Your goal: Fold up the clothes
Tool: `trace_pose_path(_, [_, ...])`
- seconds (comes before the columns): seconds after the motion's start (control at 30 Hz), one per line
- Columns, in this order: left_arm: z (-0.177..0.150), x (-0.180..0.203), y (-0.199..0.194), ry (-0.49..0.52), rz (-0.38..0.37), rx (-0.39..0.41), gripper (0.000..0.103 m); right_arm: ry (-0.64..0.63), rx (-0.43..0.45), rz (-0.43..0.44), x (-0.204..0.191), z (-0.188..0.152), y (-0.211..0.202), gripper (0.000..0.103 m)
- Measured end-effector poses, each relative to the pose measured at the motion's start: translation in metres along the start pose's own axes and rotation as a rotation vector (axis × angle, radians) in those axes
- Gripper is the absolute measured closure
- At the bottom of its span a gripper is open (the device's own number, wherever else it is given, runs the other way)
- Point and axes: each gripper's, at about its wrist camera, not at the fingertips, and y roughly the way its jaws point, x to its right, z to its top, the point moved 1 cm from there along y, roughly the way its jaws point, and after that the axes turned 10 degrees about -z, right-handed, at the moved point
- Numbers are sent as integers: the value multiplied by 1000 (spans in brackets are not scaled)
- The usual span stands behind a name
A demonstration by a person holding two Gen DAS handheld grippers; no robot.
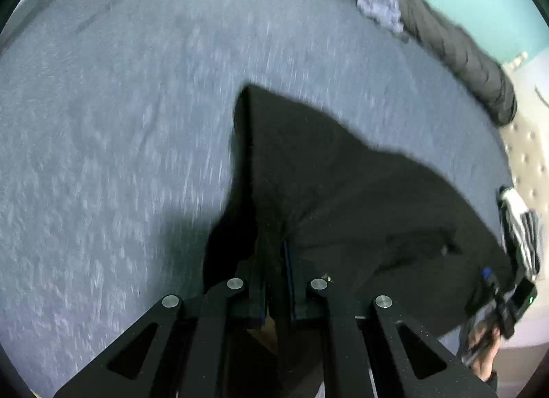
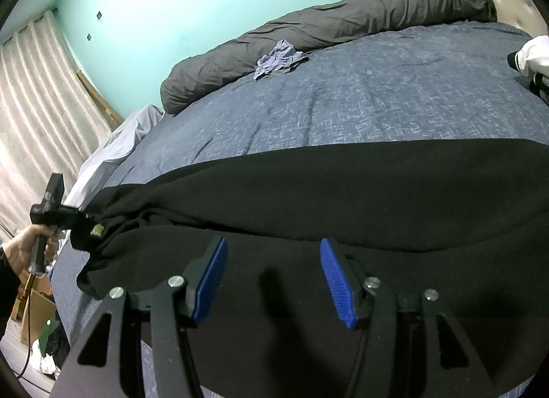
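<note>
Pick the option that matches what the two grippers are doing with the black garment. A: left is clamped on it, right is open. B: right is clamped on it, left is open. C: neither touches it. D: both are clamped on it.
A: the left gripper is shut on the black garment, while the right gripper shows its blue pads spread apart over the cloth.

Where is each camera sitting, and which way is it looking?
Left wrist: sits on the left claw, looking along its shut fingers at the black garment it pinches; the other claw and a hand show far right.
Right wrist: sits on the right claw, open over the garment, facing the rolled grey duvet; a hand shows left.
Both share the garment, blue bedspread and duvet.
</note>
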Motion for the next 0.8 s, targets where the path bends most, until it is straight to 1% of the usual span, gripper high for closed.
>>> trace_pose_path(0.1, [-12,-6,13,-7,21,-61,94,-1,2,2,0,1,-1,46])
trace_pose_path(0.13, [-15,-7,16,-8,24,-69,93,-1,3,2,0,2,-2,46])
trace_pose_path(0.2, [-13,-6,13,-5,21,-42,90,-4,5,3,0,1,-2,46])
trace_pose_path(0.33, [-4,-5,-7,-14,16,33,89,-19,4,-4,0,0,-2,46])
trace_pose_path(0.37, [0,-7,-13,-20,17,54,82,-19,2,-4,0,0,-2,46])
trace_pose_path(0.4, [3,-9,-20,-27,14,80,69,-20,2,-6,0,1,-2,46])
trace_pose_path(0.47, [12,-13,-32,-41,5,130,53,-23,3,-12,1,3,-1,46])
trace_pose_path(0.53, [28,-21,-34,-56,-11,162,53,-30,4,-20,1,5,-1,45])
trace_pose_path(0.6, [45,-26,-20,-64,-4,165,53,-31,6,-23,4,11,-1,45])
trace_pose_path(0.63, [49,-28,-15,-66,-14,167,53,-32,6,-23,5,14,-1,42])
trace_pose_path(0.7, [54,-30,-9,-65,-33,174,53,-43,-6,-26,9,25,1,39])
trace_pose_path(0.77, [62,-31,0,-61,-45,176,53,-92,-13,-52,13,43,4,38])
trace_pose_path(0.8, [66,-32,4,-60,-53,174,53,-115,-34,-73,17,53,9,37])
